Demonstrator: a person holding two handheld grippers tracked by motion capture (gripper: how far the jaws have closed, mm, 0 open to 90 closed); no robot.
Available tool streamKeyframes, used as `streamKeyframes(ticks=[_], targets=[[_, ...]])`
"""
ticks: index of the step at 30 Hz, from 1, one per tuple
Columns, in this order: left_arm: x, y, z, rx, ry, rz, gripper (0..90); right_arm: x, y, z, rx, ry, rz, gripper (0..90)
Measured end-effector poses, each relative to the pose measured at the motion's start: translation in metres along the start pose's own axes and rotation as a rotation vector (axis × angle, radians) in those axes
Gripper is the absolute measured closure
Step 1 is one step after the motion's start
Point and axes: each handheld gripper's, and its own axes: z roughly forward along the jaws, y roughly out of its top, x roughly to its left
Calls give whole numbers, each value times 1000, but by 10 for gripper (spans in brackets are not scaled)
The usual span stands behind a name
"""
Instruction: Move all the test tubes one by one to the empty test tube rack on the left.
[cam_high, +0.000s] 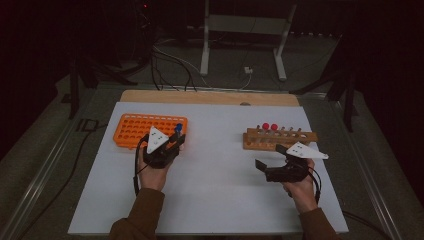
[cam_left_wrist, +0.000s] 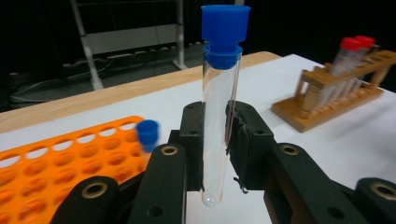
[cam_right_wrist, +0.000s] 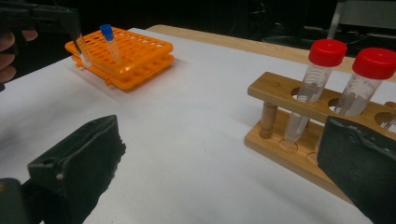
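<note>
The left gripper (cam_left_wrist: 217, 140) is clamped on a blue-capped tube (cam_left_wrist: 219, 107), held upright, cap on top, just at the near right corner of the orange rack (cam_left_wrist: 70, 163). The right gripper (cam_right_wrist: 224, 172) gapes with nothing in it, near the wooden rack (cam_right_wrist: 299, 126) of red-capped tubes (cam_right_wrist: 322, 70), which lies to its right.

The left gripper (cam_left_wrist: 217, 140) stands clamped, jaws upright, just beside the orange rack (cam_high: 131, 131). The right gripper (cam_high: 272, 162) rests well apart from that rack, jaws spread wide, nothing between them.
</note>
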Motion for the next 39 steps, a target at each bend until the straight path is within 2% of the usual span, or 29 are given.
streamKeyframes(ticks=[14, 21, 23, 28, 34, 39], targets=[[25, -9, 14, 24, 109, -16, 757, -1, 0, -1, -7, 2, 3, 2], [33, -14, 26, 34, 148, -35, 758, 0, 0, 0, -6, 7, 5, 2], [33, -15, 29, 41, 163, -25, 758, 0, 0, 0, -5, 8, 4, 2], [34, -17, 37, 64, 175, -24, 758, -1, 0, 0, -7, 10, 6, 2], [34, -23, 41, 116, 184, 6, 760, -1, 0, 0, -6, 12, 4, 2], [34, -30, 44, 161, 178, 15, 763, 0, -1, 0, -2, 15, 2, 2]])
